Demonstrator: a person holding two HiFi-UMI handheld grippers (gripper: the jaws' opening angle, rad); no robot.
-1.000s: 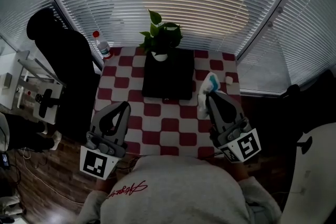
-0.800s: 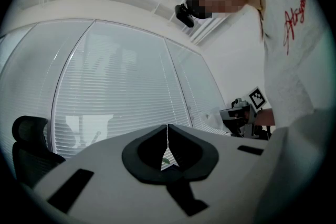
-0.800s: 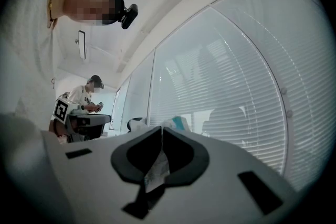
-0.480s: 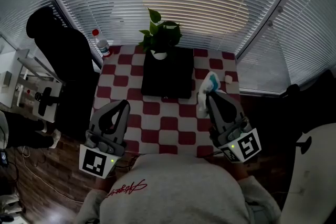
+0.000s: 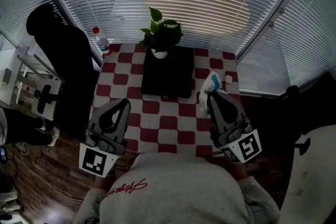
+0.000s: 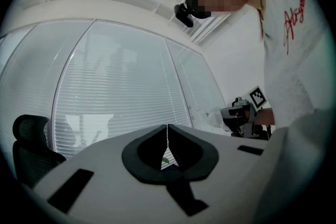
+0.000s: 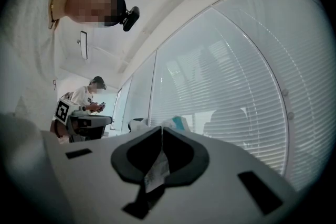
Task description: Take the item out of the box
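Note:
The black box [image 5: 167,74] lies flat with its lid down in the middle of the red-and-white checked table [image 5: 169,124]. My right gripper [image 5: 212,96] hovers over the table's right side, to the right of the box, shut on a thin white item with a teal end [image 5: 209,84]. In the right gripper view the white item [image 7: 156,171] is pinched between the closed jaws of that gripper [image 7: 161,128], and its teal end [image 7: 179,123] shows past the tips. My left gripper [image 5: 124,104] hangs over the table's front left, shut and holding nothing; its jaws meet in the left gripper view [image 6: 167,126].
A potted green plant [image 5: 160,38] stands behind the box at the table's far edge. A clear bottle with a red cap [image 5: 101,42] is at the far left corner, a small white object [image 5: 229,79] at the right. A black chair [image 5: 62,63] stands left of the table. Blinds cover the windows behind.

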